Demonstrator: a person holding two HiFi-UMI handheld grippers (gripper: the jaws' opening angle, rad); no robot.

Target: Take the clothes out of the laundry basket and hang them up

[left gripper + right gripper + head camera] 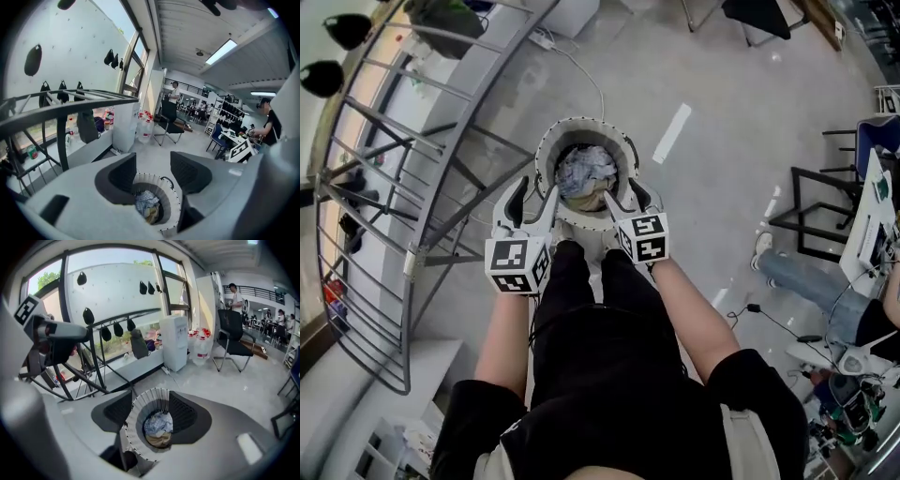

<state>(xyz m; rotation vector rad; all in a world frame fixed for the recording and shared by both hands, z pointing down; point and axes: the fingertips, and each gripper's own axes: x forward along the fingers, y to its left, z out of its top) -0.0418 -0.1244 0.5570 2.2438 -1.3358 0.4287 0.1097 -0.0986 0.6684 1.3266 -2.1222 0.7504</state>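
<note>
A round white laundry basket (546,150) stands on the grey floor in front of my feet, with a crumpled blue-white garment (586,173) on top of other clothes inside. My left gripper (534,197) hovers over the basket's near left rim, jaws open and empty. My right gripper (623,195) is over the near right rim, also open and empty. In the left gripper view the clothes (147,206) and the basket (174,206) lie below the gripper (157,176). In the right gripper view the gripper (150,413) frames the basket (133,427) and clothes (158,425).
A metal drying rack (394,187) stands to the left of the basket, with a dark garment (445,14) on its far end. A cable runs across the floor behind the basket. A seated person's legs (811,281) and desks are at right. A water dispenser (174,341) and office chair (232,341) stand further off.
</note>
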